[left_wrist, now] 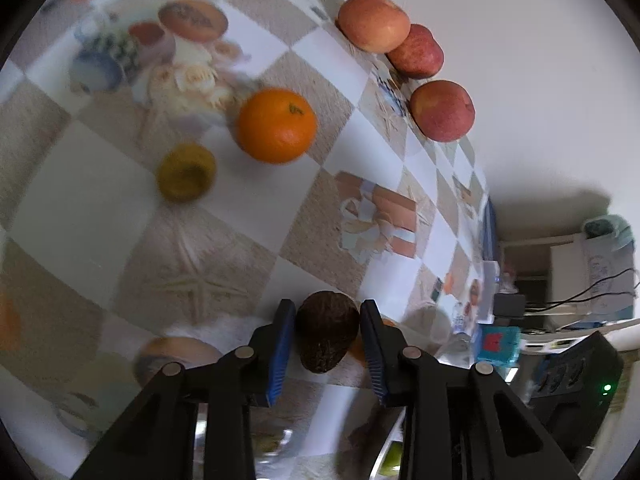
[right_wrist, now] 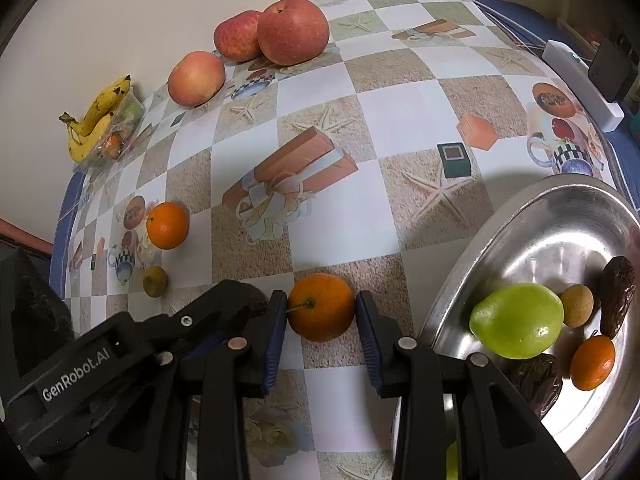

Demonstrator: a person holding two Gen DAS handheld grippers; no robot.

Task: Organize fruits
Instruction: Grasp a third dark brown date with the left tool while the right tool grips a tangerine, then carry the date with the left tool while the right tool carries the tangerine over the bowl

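Observation:
My left gripper is shut on a dark brown avocado, held just above the patterned tablecloth. My right gripper stands around an orange on the table, its pads touching both sides. A steel tray at the right holds a green apple, a small orange, a small tan fruit and dark dates. Another orange and a small yellow-green fruit lie on the table. Three apples sit by the wall.
Bananas lie on a clear plastic box at the far left corner. The wall runs along the table's far edge. A white power strip and a dark device lie at the far right. The left gripper's body is beside my right gripper.

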